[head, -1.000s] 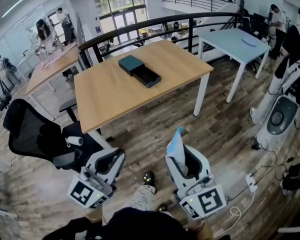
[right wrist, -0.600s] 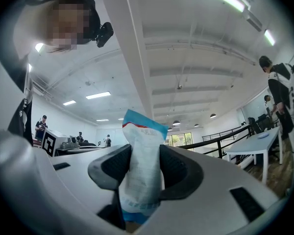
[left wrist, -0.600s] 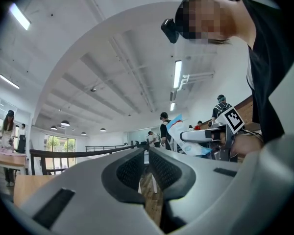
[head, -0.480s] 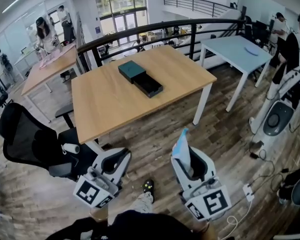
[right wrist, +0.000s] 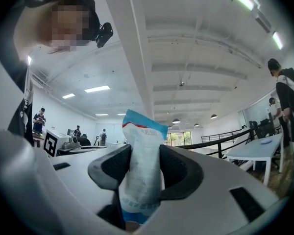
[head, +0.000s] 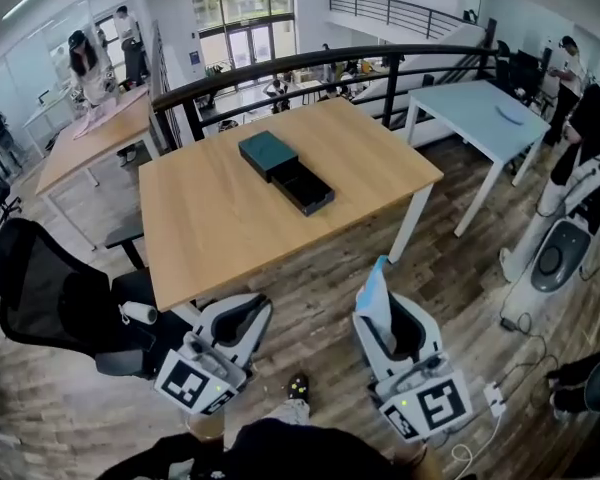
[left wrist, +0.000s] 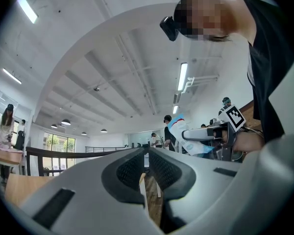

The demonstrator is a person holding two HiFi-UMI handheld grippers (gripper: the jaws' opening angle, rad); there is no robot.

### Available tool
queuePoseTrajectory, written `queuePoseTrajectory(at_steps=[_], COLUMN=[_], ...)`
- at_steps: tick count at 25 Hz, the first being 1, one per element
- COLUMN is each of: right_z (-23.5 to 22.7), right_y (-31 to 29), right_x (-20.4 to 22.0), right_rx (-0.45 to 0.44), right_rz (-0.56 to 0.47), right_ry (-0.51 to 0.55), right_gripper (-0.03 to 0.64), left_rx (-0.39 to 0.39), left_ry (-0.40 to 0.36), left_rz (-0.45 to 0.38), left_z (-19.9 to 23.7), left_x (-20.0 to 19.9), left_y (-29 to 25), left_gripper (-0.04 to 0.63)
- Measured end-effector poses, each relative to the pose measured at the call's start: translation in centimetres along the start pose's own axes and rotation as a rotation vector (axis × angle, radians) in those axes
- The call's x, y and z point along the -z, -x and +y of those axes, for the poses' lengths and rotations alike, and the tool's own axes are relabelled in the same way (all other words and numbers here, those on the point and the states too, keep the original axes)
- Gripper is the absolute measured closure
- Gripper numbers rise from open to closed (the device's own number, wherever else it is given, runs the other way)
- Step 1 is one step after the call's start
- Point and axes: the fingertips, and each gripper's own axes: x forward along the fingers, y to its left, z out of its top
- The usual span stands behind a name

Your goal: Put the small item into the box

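Note:
In the head view a dark box stands on the wooden table (head: 210, 228), with its open tray (head: 305, 186) beside its teal lid (head: 266, 152). My right gripper (head: 390, 313) is low over the floor, short of the table's front edge, shut on a white and blue pouch (head: 374, 296) that sticks up between its pads. The right gripper view shows the pouch (right wrist: 144, 131) pinched upright in the gripper (right wrist: 145, 155). My left gripper (head: 255, 308) is level with it to the left, shut and holding nothing (left wrist: 148, 153).
A black office chair (head: 40, 303) stands left of the table's near corner. A white table (head: 480, 103) and a white machine (head: 555, 258) are at the right, with a person beside them. A dark railing (head: 310, 58) runs behind the wooden table. A power strip (head: 495, 396) lies on the floor.
The table and box have come a little nearer and lower in the head view. Both grippers have shifted slightly right together; the pouch stays pinched in the right one.

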Motion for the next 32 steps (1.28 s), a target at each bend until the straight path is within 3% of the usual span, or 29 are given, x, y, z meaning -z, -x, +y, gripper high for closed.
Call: queuePoseTrajectory(at_steps=[7, 21, 32], right_z=[-1.8, -4.6, -8.1], right_y=[-5.5, -15.4, -17.8], right_x=[-1.2, 0.4, 2.5], right_rx=[0.011, 0.032, 0.071], right_rz=[-0.003, -0.006, 0.015], right_ry=[0.038, 0.044, 0.013], right_gripper=[0.433, 0.433, 0.433], left_rx=[0.020, 0.019, 0.087], left_ry=[0.023, 0.037, 0.045], left_rz=[-0.036, -0.045, -0.038], left_z=[5.1, 15.5, 17.2], left_x=[0.0, 2.3, 4.3], left_y=[-2.9, -6.6, -11.4], left_gripper=[0.557, 0.557, 0.557])
